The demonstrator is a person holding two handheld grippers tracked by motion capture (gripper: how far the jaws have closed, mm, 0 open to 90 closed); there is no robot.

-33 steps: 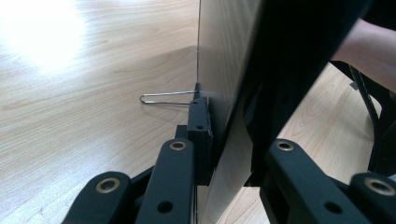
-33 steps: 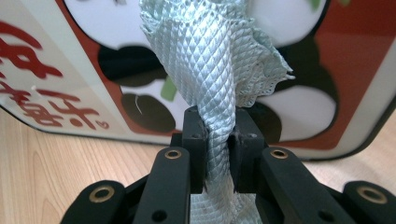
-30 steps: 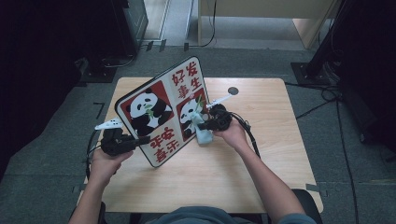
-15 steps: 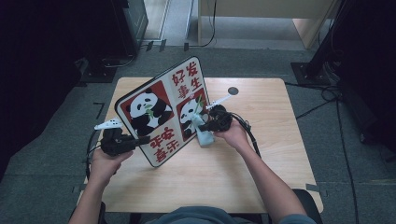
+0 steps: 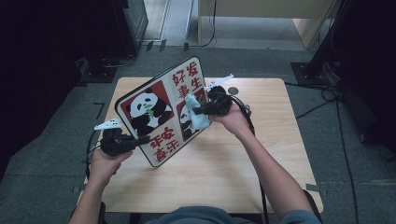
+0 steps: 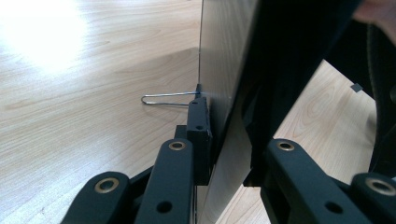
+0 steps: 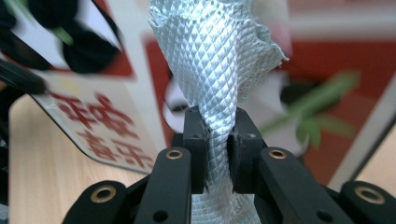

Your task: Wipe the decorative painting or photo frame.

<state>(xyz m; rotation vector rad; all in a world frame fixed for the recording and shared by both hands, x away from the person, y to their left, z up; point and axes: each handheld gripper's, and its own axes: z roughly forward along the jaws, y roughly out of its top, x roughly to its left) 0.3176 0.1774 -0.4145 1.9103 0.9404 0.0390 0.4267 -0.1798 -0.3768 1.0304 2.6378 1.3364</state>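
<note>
- The flat rectangular panda-print board (image 5: 161, 112), white and red with black pandas and red characters, stands tilted on edge over the light wooden table (image 5: 261, 154); every place below is given relative to this board.
- Nearest the person, at the board's lower left corner, the left tongs (image 5: 140, 140) are held in the person's left hand (image 5: 105, 158), off the table's left edge.
- In the left gripper view the left tongs (image 6: 229, 140) are clamped across the board's thin edge (image 6: 224, 70), one black jaw on each face, closed down to the thickness of the panel.
- Just beyond that jaw, on the board's pale side, a thin bent wire loop (image 6: 163, 99) sticks out over the table surface (image 6: 84, 93).
- Farther up, at the board's right-hand face near its middle, the right tongs (image 5: 198, 111) are held in the person's right hand (image 5: 233, 119), the forearm crossing the table from the bottom right.
- The right tongs pinch a pale blue-green woven cloth (image 5: 198, 116), which lies against the printed face over the smaller panda panel.
- In the right gripper view the right tongs (image 7: 217, 140) are nearly fully closed on the bunched cloth (image 7: 215, 60); its diamond-weave fabric fans out above the jaws, with the board's red and white print (image 7: 107, 121) blurred close behind it.
- Beyond the board's top right corner a small dark round mark (image 5: 233, 90) sits on the table near its far edge.
- Past the table, grey floor (image 5: 261, 60) with black cables (image 5: 322, 100) runs off to the right of the board.
</note>
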